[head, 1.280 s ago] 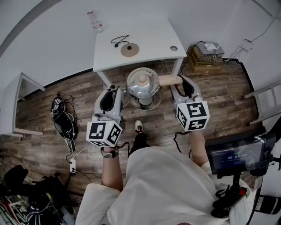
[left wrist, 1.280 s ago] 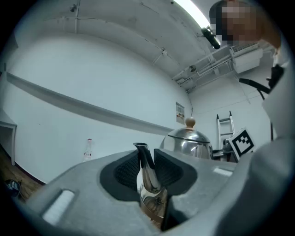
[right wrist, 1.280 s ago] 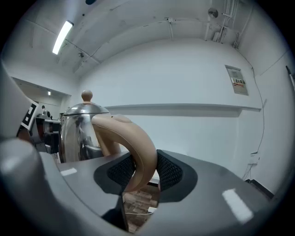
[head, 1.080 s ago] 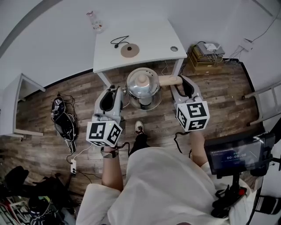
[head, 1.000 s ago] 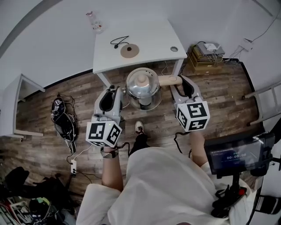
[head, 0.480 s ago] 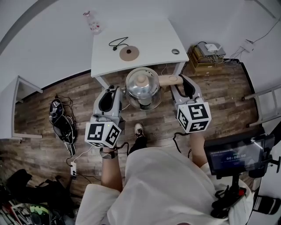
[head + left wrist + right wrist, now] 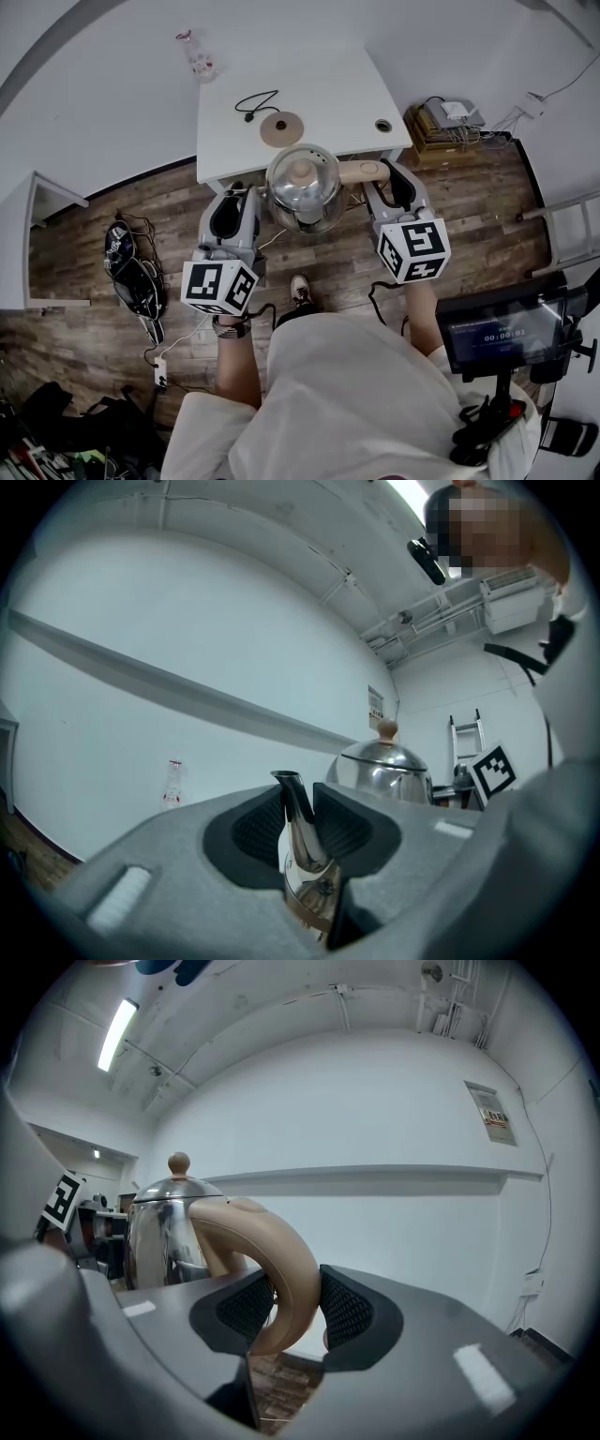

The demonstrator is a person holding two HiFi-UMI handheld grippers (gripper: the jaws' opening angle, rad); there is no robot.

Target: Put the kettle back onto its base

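Note:
A shiny steel kettle with a tan knob and tan handle hangs in the air at the near edge of the white table. Its round tan base lies on the tabletop just beyond it. My left gripper is shut on the kettle's spout, which stands upright between the black pads. My right gripper is shut on the curved tan handle. Both grippers point roughly level, and the kettle body stays upright between them.
A black cord with a plug lies beside the base, and a cable hole is near the table's right corner. A clear bottle stands beyond the table. Boxes, floor cables, a ladder and a screen surround me.
I have carried the kettle forward toward the table. It now overlaps the table's near edge, and the base is closer to it. Both grips are unchanged.

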